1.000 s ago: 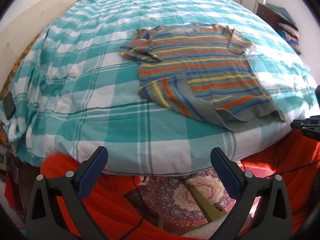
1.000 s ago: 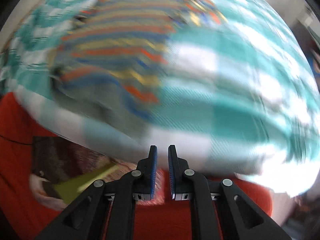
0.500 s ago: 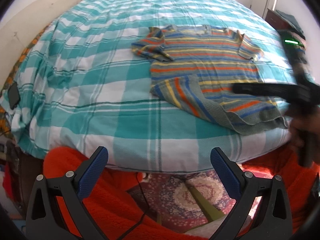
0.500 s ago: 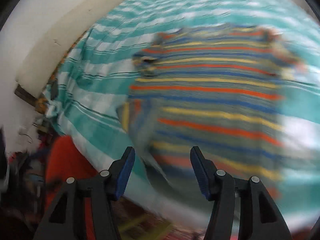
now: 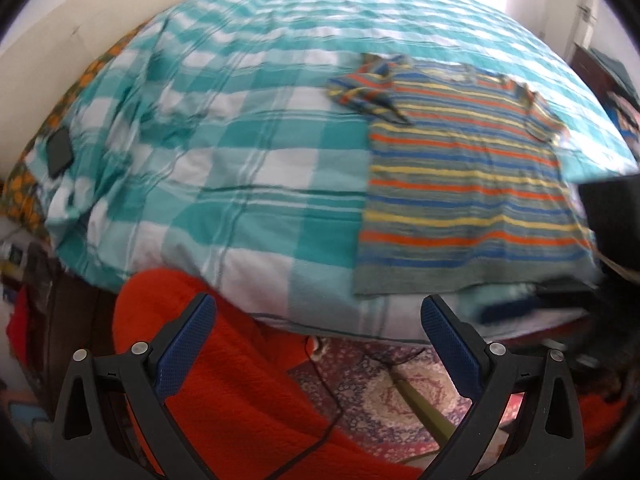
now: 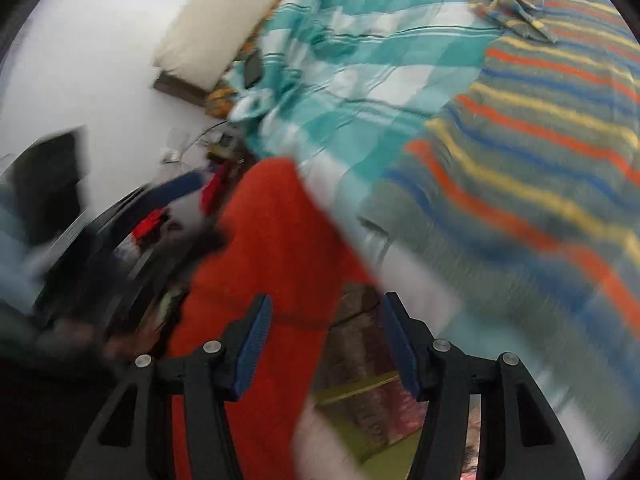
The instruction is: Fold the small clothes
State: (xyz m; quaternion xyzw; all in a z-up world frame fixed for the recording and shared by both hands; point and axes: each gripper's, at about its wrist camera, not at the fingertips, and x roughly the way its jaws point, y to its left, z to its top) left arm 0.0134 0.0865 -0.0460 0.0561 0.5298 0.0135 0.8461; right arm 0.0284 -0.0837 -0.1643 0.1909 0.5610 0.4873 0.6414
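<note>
- Left wrist view: the striped shirt (image 5: 472, 184) now lies flat on the checked bed (image 5: 248, 168), its hem along the near edge; the corner of the hem that was flipped over half a second ago has been laid out straight.
- My right tool (image 6: 326, 348) let that corner go: shut a second ago, its jaws have just been opening and now stand part-open with nothing between them, off the bed's near edge over the red blanket (image 6: 276, 240).
- My left tool (image 5: 318, 344) is spread wide and empty, also short of the bed's near edge, to the left of the shirt's hem.
- One sleeve (image 5: 368, 92) is still bunched up on the shirt's far left, towards the middle of the bed.
- I judge the shirt nearly spread and ready for the first fold; that crumpled sleeve likely wants smoothing first.
</note>
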